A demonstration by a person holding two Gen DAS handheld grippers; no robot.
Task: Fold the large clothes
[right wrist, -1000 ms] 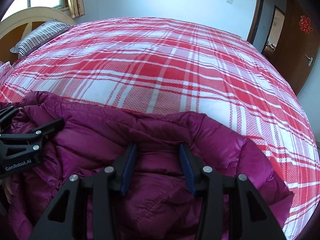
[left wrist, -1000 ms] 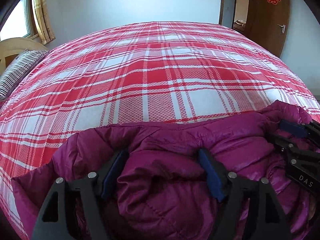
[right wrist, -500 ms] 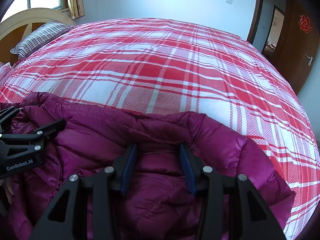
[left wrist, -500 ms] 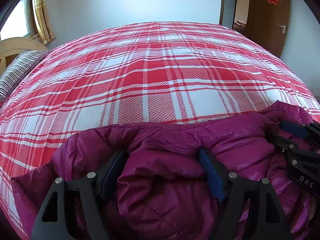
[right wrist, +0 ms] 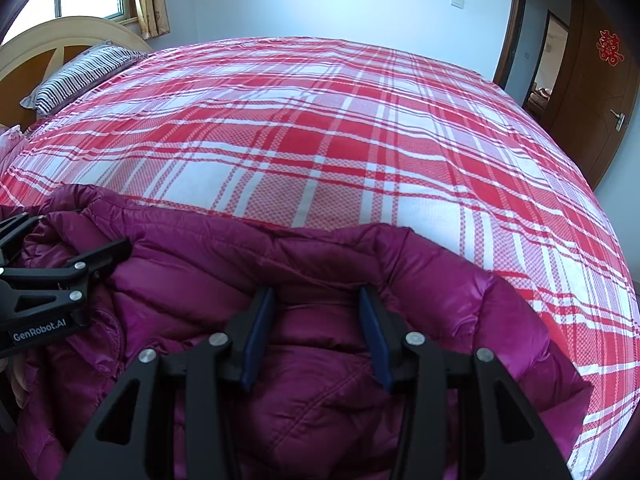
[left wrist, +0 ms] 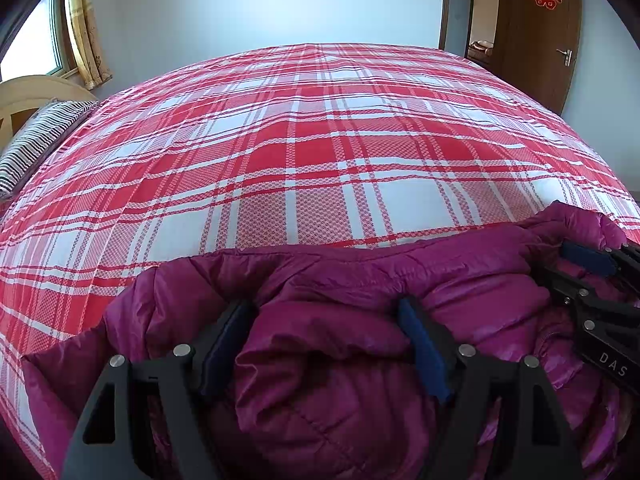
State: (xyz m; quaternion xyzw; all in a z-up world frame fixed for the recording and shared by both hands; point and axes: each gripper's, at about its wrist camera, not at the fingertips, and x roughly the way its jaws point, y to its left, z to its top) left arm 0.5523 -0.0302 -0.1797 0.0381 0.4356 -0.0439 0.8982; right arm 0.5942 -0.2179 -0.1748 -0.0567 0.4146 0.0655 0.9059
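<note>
A magenta puffer jacket (left wrist: 344, 384) lies bunched at the near edge of a bed with a red-and-white plaid cover (left wrist: 320, 160). My left gripper (left wrist: 322, 308) holds a thick puffy fold of it, which fills the gap between the blue pads. In the right wrist view the same jacket (right wrist: 448, 280) spreads across the bottom, and my right gripper (right wrist: 316, 294) pinches a narrower fold. Each gripper shows at the edge of the other's view: the right gripper (left wrist: 592, 280) at the right, the left gripper (right wrist: 60, 268) at the left. Both point down at the jacket.
The plaid bed cover (right wrist: 320, 140) stretches flat beyond the jacket to the far wall. A striped pillow (right wrist: 80, 76) and a curved wooden headboard (right wrist: 60, 36) are at the far left. A brown door (left wrist: 536, 40) stands at the far right.
</note>
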